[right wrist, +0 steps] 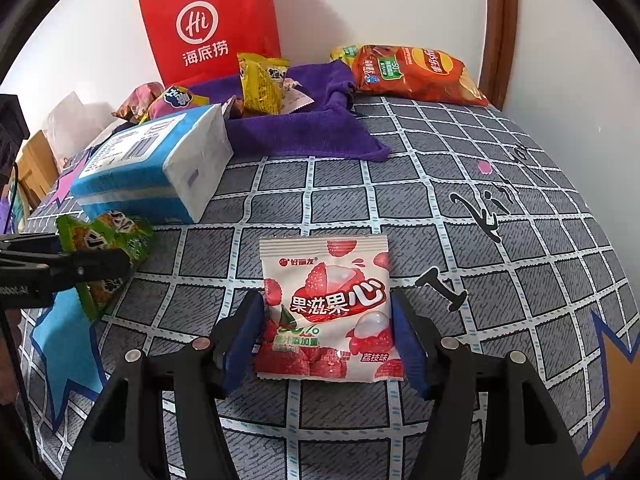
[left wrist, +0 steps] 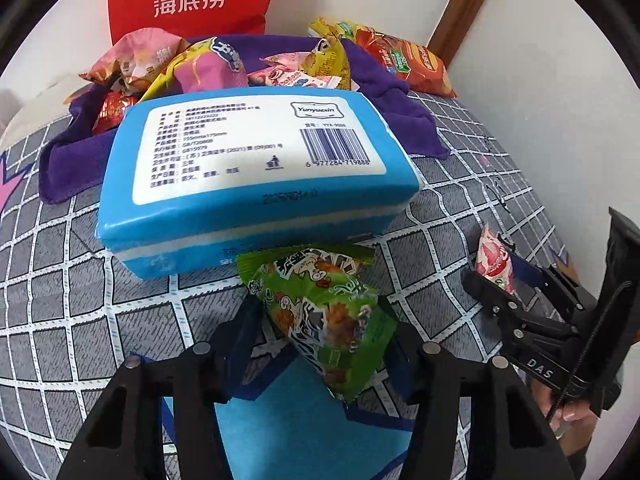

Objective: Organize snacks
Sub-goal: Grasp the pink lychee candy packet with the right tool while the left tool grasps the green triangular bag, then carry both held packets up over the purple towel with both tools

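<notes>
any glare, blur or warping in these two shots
Left wrist view: fisheye bends the blue tissue pack and grid sheet; the label's small print is soft, corners dark. Right wrist view: sharper, the lychee packet text reads clearly; mild sheen on the chip bag; edges curve.

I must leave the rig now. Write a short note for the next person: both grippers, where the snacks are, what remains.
Left gripper: shut on the green snack packet, beside the blue tissue pack.
Right gripper: its fingers flank the lychee candy packet; grip unclear.
Other snacks lie on the purple cloth; the chips bag is behind it.
Left: place both packets, then sort the rest.
</notes>
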Motion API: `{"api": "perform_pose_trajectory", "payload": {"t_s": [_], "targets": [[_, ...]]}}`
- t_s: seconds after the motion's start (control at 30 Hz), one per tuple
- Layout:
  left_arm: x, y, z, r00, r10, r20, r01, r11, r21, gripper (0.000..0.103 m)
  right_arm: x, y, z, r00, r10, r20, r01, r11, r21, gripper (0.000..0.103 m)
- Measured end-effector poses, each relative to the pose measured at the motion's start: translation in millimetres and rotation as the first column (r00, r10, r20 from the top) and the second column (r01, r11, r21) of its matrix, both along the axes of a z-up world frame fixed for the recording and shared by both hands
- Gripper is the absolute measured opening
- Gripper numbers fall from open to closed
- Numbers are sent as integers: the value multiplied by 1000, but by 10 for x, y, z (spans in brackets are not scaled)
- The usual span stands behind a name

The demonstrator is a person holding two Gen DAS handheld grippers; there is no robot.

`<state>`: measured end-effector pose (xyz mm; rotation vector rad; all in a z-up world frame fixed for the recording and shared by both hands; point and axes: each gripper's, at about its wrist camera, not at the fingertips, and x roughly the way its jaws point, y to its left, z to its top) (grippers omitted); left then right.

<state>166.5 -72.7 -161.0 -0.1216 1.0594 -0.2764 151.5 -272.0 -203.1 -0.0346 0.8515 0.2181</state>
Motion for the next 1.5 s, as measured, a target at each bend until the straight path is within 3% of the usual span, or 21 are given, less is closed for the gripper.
{"api": "perform_pose_trajectory", "payload": {"t_s": [0.3,0.47,0.73,1.03,1.5], "targets": [[-154,121,178,999,-19,32,20,999,-31,53,1,4,4,1000,1,1,-1,1000,-8,64],[-245,207,309,998,-31,50,33,998,-46,53,-7,11,19,1000,-11,7,11,1000,-27,58],[-319,365,395,997,-27,66,31,998,-57,44,-49,47,170,1000,-26,-5,27,1000,3,57],[-352,498,549,996,-19,88,26,996,-85,43,-127,159,536,999,-13,46,14,1000,-6,57],[72,740,1272,978,31,208,-22,999,-44,43,288,370,1475,989,-9,149,9,1000,3,57]]}}
